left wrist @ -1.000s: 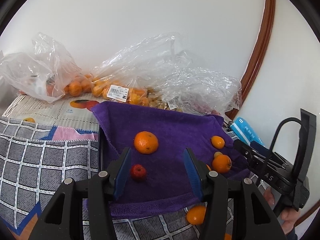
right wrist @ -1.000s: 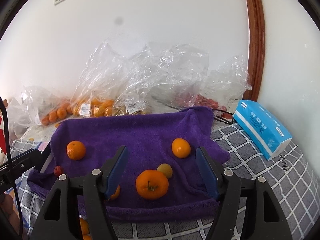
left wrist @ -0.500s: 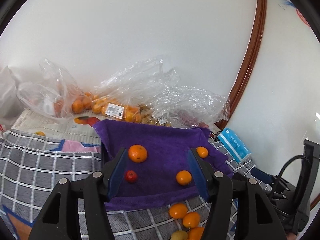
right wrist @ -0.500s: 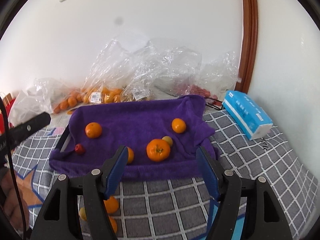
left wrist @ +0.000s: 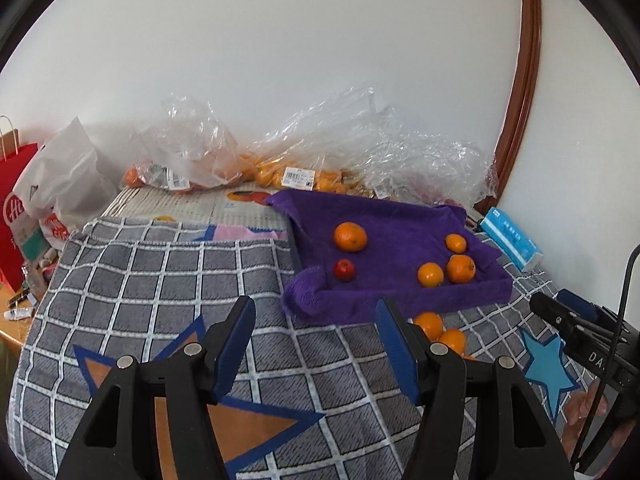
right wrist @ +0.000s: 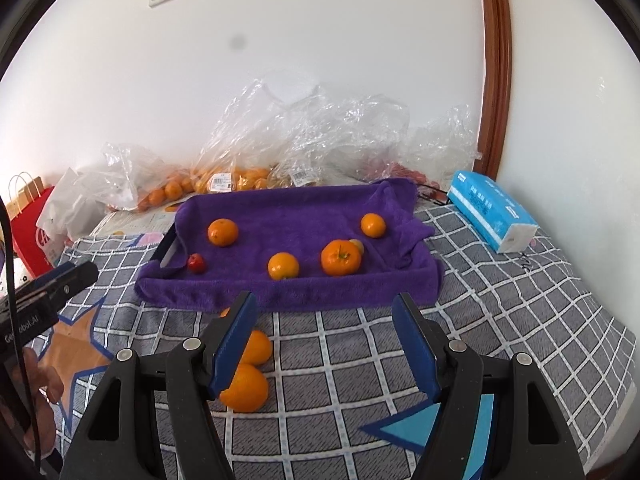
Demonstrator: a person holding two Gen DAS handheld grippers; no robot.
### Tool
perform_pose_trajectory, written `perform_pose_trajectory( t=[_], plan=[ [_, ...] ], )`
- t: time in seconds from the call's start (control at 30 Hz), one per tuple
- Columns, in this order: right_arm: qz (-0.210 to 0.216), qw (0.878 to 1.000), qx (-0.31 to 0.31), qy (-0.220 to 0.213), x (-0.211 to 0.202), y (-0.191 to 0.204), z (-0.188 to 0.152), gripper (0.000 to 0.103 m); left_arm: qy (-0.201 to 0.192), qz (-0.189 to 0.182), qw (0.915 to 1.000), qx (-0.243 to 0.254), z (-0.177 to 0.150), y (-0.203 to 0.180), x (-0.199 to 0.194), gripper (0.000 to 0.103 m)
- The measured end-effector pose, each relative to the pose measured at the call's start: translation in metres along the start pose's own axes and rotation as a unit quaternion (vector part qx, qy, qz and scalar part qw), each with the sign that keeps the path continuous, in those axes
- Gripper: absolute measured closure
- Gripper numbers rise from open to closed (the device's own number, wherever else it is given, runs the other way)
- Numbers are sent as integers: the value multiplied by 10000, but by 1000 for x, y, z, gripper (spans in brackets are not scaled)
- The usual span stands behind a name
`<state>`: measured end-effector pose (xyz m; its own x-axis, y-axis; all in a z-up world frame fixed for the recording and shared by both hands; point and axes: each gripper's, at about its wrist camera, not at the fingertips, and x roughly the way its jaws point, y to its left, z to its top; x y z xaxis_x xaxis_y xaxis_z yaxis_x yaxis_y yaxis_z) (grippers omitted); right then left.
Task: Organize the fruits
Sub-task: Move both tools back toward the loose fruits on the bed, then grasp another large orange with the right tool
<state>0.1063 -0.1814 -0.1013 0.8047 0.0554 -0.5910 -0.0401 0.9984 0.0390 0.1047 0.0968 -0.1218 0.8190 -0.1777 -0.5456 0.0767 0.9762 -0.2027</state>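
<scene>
We observed the left gripper (left wrist: 316,320) with its jaws spread and recently widened, nothing between them, and the right gripper (right wrist: 324,316) likewise spread and empty, both over the checked blanket (right wrist: 500,320). Four oranges (right wrist: 223,232) and a small red fruit (right wrist: 197,263) lay on the purple towel (right wrist: 288,208) lining the tray. Two loose oranges (right wrist: 246,388) lay on the blanket just beside the towel's near edge.

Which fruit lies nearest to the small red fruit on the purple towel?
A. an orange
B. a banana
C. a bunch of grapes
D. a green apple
A: the small red fruit on the purple towel has only oranges around it, the closest being an orange just behind it.
</scene>
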Motion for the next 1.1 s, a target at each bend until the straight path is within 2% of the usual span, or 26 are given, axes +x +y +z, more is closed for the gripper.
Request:
perform_pose_trajectory(
  t=[0.1,0.23,0.4,0.6,0.73,0.8,0.87,1.0,1.1],
  plan=[
    [-86,10000,8,1,-1,3,-7,33,269,57,9996,40,-13,6,3,44],
    [182,9994,117,257,4,6,-14,34,533,101,9985,-97,-25,13,16,46],
    [424,9981,113,441,12,13,-23,42,727,53,9970,-276,-34,23,27,47],
    [701,9950,-19,706,30,27,-31,53,682,48,9969,-398,-33,26,25,47],
    [990,9899,-65,1013,44,36,-44,53,723,-27,9968,-327,-33,23,26,47],
    [983,9888,-157,1111,49,39,-50,53,712,-58,9969,-326,-33,23,26,47],
    [1015,9858,-252,1310,57,43,-55,59,693,-82,9970,-325,-33,23,25,47],
    [1070,9858,-240,1275,54,39,-54,62,811,-130,9962,-288,-34,20,30,47],
    [914,9889,-382,1109,45,32,-53,62,912,-197,9953,-276,-36,19,33,47]
  ],
)
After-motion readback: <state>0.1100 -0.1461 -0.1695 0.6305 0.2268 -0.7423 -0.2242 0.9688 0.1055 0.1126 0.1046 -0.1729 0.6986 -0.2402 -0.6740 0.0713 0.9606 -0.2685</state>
